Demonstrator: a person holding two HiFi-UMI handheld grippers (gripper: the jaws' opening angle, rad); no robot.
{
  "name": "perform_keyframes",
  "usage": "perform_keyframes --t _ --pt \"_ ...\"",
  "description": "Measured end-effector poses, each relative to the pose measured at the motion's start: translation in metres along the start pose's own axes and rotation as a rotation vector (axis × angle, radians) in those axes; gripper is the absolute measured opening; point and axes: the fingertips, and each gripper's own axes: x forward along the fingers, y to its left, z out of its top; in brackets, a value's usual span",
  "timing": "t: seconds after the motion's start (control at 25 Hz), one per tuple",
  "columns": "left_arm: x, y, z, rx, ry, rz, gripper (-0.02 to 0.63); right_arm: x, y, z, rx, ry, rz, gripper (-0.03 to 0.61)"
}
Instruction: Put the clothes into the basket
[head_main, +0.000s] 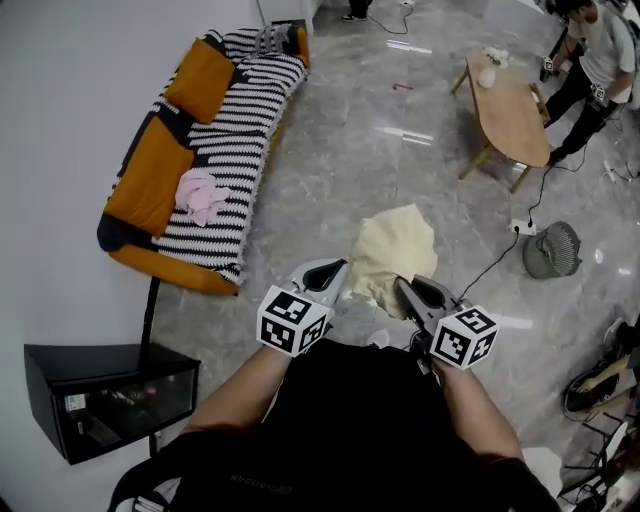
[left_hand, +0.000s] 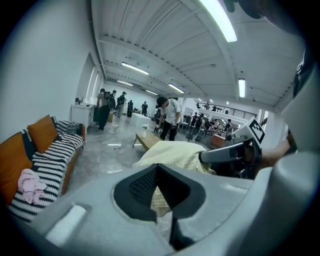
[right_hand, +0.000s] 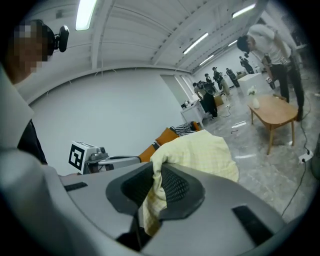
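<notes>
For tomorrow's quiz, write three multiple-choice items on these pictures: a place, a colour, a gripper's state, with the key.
1. Where does the pink garment lie? A on the floor; B on the sofa; C on the wooden table.
2. What colour is the cloth being carried? A blue; B black; C pale yellow.
3. The right gripper is: A shut on the cloth; B open and empty; C lying on the sofa.
Key: 1 B, it rests on the sofa's seat; 2 C, both gripper views show it pale yellow; 3 A, its jaws pinch the fabric.
</notes>
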Motion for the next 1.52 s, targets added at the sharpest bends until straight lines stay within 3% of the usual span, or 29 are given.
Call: perform_keyframes --t 0.24,0.48,1.08,1.24,1.52 --pt "0.064 -0.069 0.012 0.006 0.027 -0.124 0.0 -0.074 -0.056 0.004 0.048 -0.079 -0.102 0.057" --pt "0.107 -0.134 0.029 0.095 0.072 -0.254 0.0 -0.146 -0.099 0.0 0.133 -0.187 -0.237 0.057" --pt "0.231 -0.242 0.044 0.289 0.188 -0.556 0.0 -0.26 -0.196 -0.002 0.294 -0.379 -0.546 0.057" --pt "0.274 -0.263 0.054 0.331 0.211 -0.637 0.0 -0.276 -0.229 0.012 0.313 -0.407 -0.608 0.056" --pt "0.354 -0.306 0.106 0.406 0.193 -0.797 0.0 -0.299 -0.292 0.057 0.341 -0.463 -0.723 0.057"
